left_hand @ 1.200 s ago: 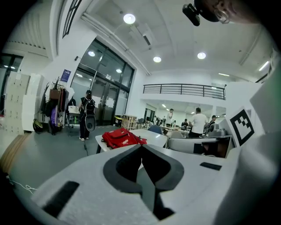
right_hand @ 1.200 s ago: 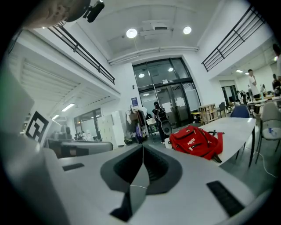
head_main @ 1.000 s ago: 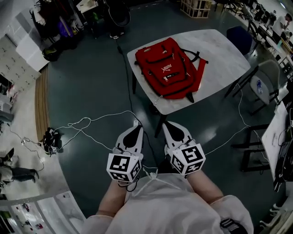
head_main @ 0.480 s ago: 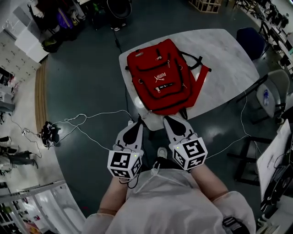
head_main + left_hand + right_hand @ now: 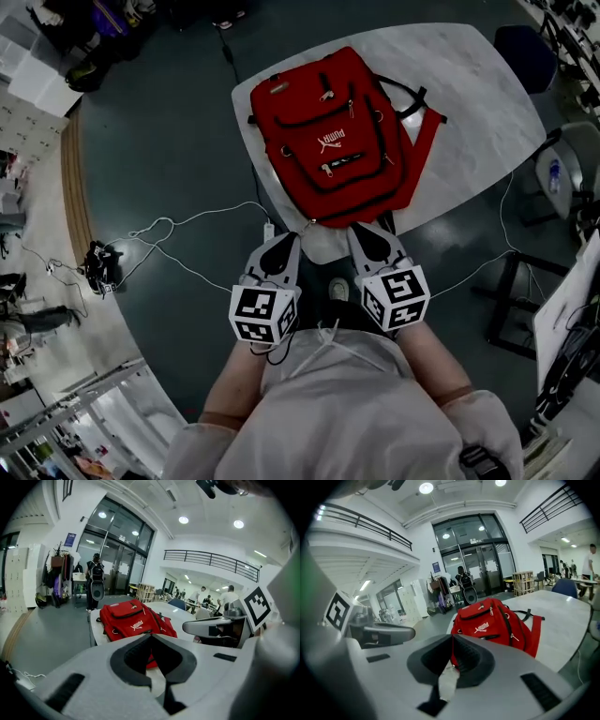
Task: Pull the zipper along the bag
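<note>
Lying on the table (image 5: 487,84) is a red backpack (image 5: 333,141).

Near end of backpack (image 5: 133,620) hidden behind left gripper (image 5: 151,636).

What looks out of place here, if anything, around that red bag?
Nothing is spilled or broken. The red backpack lies slanted on the white table, its bottom end close to the near corner, and loose white cables trail across the floor beside it.
</note>
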